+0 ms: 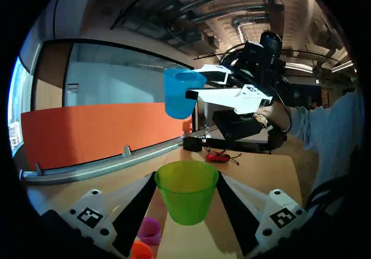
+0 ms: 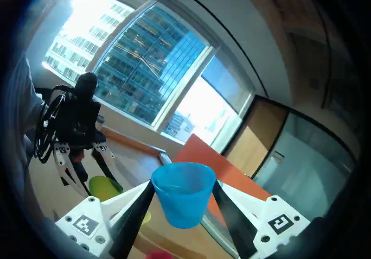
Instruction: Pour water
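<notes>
In the left gripper view, the green cup is gripped by its sides between the fingers of the left gripper. It is held upright, near, above the table. Farther off and higher, the blue cup is clamped in the right gripper, which is carried by a hand on the right. The blue cup is seen roughly upright, apart from the green cup and not yet tipped. A purple cup and an orange cup are glimpsed below at the near left. Whether water is in either held cup cannot be told.

In the right gripper view, the blue cup is seen close, pinched between both fingers at its upper wall, with its mouth facing up. The left gripper and the green cup are seen lower at the far left, and a window lies behind.

The pour is judged not begun. The blue cup is held high and to one side of the green cup. If it is tipped from there, the stream could miss the green rim or splash out onto the table. Either cup could also be squeezed out of shape or slip in its jaws as the blue one is rotated, since only smooth tapered walls are gripped.
</notes>
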Motion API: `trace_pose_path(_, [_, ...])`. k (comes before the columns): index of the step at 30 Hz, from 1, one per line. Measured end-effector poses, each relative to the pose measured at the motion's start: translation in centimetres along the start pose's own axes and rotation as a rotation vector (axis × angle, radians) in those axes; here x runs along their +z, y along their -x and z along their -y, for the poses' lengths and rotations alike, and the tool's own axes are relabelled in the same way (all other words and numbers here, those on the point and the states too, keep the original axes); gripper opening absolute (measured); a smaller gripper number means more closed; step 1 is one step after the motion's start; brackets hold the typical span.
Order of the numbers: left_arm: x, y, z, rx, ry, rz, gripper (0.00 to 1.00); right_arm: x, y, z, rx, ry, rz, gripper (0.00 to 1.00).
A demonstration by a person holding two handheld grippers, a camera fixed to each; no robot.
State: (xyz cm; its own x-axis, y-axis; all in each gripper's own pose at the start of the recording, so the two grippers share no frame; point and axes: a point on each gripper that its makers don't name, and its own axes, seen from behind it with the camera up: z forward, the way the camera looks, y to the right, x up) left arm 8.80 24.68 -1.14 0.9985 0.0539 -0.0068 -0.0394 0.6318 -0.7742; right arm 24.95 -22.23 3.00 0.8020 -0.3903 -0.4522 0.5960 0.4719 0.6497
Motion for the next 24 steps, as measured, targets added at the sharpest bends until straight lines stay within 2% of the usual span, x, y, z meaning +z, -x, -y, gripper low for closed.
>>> trace_pose_path(8, [0.1,-0.1,-0.1,-0.002,0.006,-0.003,0.9,0.3,-1.6,0.1,-0.099,0.004,-0.017,0.91])
trace_pose_path(24, [0.1,-0.3,-0.5,-0.004,0.019,-0.011,0.9,1.0,-2.8,-0.1,-0.242,-0.002,-0.015,0.91])
